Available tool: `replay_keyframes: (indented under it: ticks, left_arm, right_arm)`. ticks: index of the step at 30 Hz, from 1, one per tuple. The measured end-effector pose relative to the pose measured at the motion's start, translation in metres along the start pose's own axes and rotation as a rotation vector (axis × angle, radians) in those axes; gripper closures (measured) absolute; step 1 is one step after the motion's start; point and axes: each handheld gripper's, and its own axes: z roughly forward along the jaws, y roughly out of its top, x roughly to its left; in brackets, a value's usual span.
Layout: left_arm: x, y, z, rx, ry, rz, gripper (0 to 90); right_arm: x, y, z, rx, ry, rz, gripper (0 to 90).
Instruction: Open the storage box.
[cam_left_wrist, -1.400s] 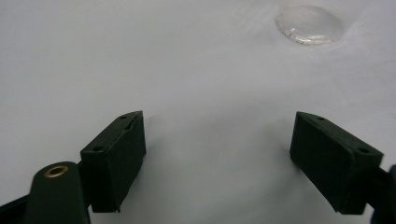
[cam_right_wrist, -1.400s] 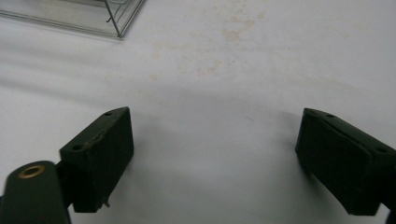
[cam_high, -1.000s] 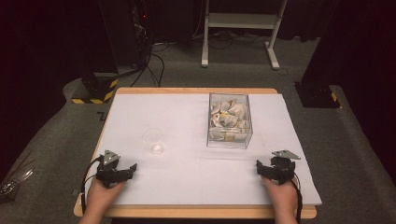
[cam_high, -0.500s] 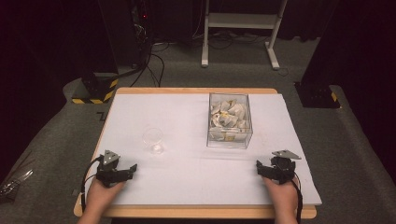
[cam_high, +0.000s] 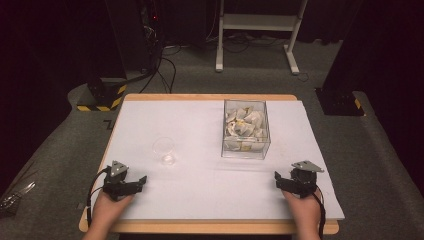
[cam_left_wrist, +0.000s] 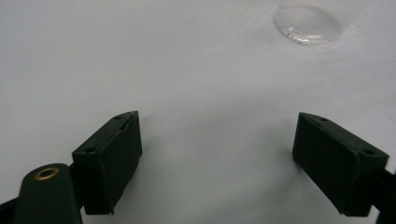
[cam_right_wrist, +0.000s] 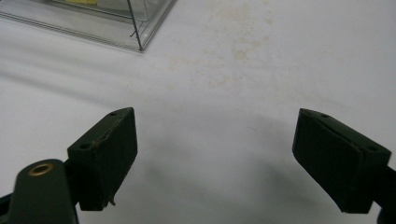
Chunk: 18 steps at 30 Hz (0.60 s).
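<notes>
Both grippers are just parked on the white table (cam_high: 200, 125), jaws spread wide with nothing between them. The clear box (cam_high: 246, 129) full of crumpled pale bits sits right of centre. Left gripper (cam_high: 137, 181) is well off to the box's near left, with a little clear cup (cam_high: 164, 150) between them. Right gripper (cam_high: 278, 179) is near the box's front right corner.

Both hands come in from below, each one holding a gripper low over the desk (cam_high: 200, 200). The left gripper (cam_high: 142, 180) has its fingers (cam_left_wrist: 109, 158) wide apart, with nothing between them. The right gripper (cam_high: 278, 179) has its fingers (cam_right_wrist: 105, 156) equally wide apart, also with nothing between.
</notes>
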Motion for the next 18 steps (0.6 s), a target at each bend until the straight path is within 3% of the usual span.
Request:
replay_keyframes:
  ticks: [18]
  left_arm:
    - [0.001,-0.0001,0.0002,-0.003,-0.003,-0.005,16.6]
  right_arm:
    - [0.0099,0.0048,-0.0055,-0.051,0.009,-0.034,17.5]
